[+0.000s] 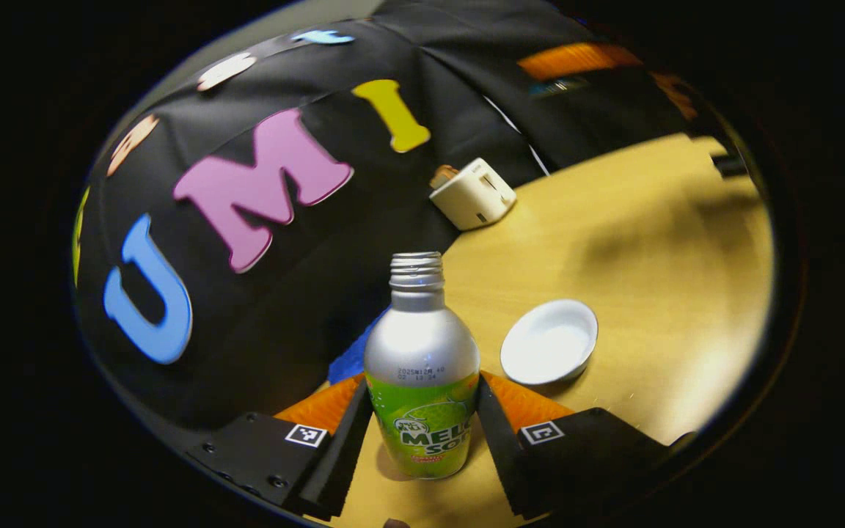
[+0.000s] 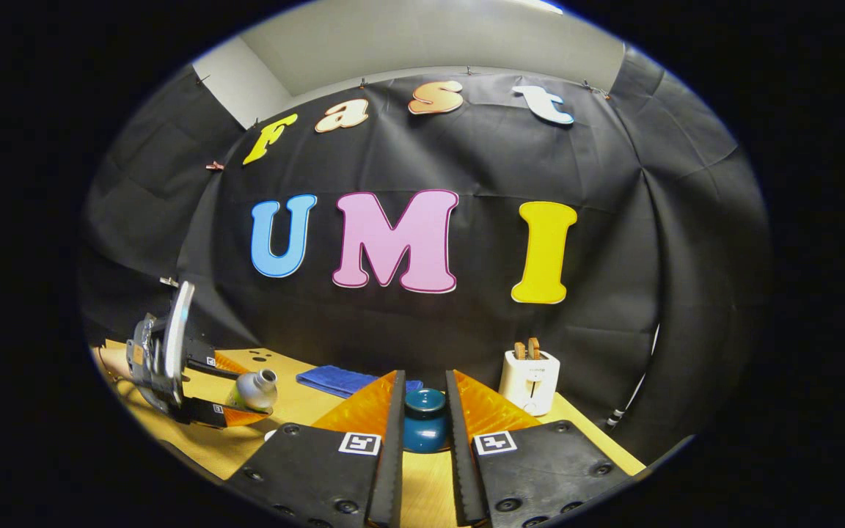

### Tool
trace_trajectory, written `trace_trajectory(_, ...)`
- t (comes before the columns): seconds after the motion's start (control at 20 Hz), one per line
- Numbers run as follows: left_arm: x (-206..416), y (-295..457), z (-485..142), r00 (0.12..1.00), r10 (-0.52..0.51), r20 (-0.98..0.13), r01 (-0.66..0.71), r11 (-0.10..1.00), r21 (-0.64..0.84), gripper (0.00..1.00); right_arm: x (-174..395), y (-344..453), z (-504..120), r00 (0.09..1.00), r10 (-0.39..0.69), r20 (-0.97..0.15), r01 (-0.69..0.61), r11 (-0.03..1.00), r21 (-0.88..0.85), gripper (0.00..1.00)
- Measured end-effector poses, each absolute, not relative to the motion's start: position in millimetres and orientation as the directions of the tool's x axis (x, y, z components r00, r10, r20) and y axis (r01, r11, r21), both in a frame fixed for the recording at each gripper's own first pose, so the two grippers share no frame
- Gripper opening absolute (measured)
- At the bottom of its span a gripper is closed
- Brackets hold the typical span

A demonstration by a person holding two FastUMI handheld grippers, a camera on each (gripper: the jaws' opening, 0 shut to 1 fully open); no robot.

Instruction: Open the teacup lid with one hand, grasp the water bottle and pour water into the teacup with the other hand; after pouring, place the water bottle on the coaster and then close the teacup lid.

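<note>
The left claw [image 1: 422, 433] clamps the open water bottle [image 1: 421, 381], tilted above the tabletop [image 1: 650, 242], while the right claw [image 2: 425, 418] pinches the teal lid [image 2: 425, 419]; pouring should follow

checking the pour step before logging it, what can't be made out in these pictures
- Teacup body: the teal lid and right gripper fingers hide it, right gripper view.
- Water level: the metal bottle is opaque, left gripper view.
- White dish: contents washed out, left gripper view.
- Blue cloth: partly behind the fingers.
</note>
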State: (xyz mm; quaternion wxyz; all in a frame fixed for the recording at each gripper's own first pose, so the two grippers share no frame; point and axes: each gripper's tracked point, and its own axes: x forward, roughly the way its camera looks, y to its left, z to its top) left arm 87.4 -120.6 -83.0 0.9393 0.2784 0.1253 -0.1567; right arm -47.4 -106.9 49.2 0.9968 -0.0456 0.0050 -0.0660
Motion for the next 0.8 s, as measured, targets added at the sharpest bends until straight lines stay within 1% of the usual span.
trace_trajectory(0.1,89,-117,-77,0.933,-0.254,-0.255,0.325,0.898,0.295,0.81,-46,-106,47,0.992,-0.129,-0.01,0.127,0.988,-0.092,0.31)
trace_trajectory(0.15,89,-112,-72,0.94,-0.254,-0.228,0.303,0.93,0.211,0.81,-46,-105,47,0.992,-0.127,-0.012,0.126,0.988,-0.093,0.31)
trace_trajectory(0.25,93,-98,-64,0.961,-0.215,-0.174,0.235,0.966,0.106,0.81,-46,-106,48,0.992,-0.128,-0.01,0.126,0.988,-0.094,0.31)
trace_trajectory(0.35,93,-77,-57,0.981,-0.141,-0.134,0.152,0.985,0.077,0.8,-47,-106,48,0.992,-0.128,-0.008,0.126,0.988,-0.092,0.31)
trace_trajectory(0.45,89,-56,-53,0.989,-0.089,-0.12,0.097,0.993,0.064,0.81,-46,-106,47,0.992,-0.127,-0.009,0.126,0.988,-0.091,0.31)
trace_trajectory(0.7,105,-41,-65,0.992,-0.053,-0.111,0.059,0.997,0.057,0.81,-45,-104,43,0.992,-0.122,-0.02,0.12,0.989,-0.091,0.31)
trace_trajectory(0.8,116,-42,-71,0.991,-0.058,-0.12,0.066,0.996,0.063,0.81,-44,-104,43,0.992,-0.121,-0.019,0.119,0.989,-0.093,0.31)
